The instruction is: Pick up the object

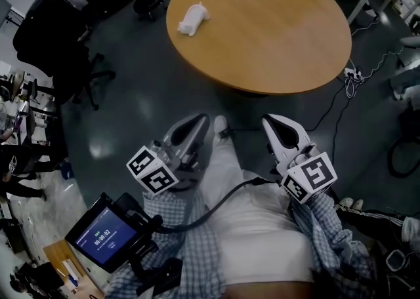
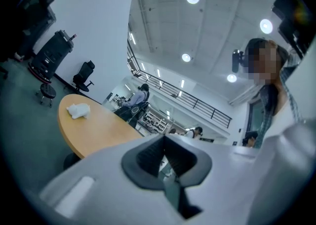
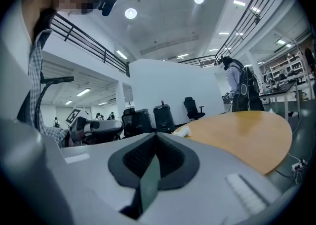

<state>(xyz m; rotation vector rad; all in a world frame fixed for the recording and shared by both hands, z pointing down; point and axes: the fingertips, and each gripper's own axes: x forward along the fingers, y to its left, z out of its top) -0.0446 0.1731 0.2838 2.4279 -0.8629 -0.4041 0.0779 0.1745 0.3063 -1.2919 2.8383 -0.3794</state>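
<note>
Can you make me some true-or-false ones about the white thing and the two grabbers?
1. The white object lies on the round wooden table. True.
2. The left gripper is holding the white object. False: its jaws are shut on nothing, and it is held by the person's body, away from the table.
3. The right gripper is shut and empty. True.
4. The white object sits in the middle of the table. False: it lies near the table's rim.
5. A black office chair stands on the floor beside the table. True.
</note>
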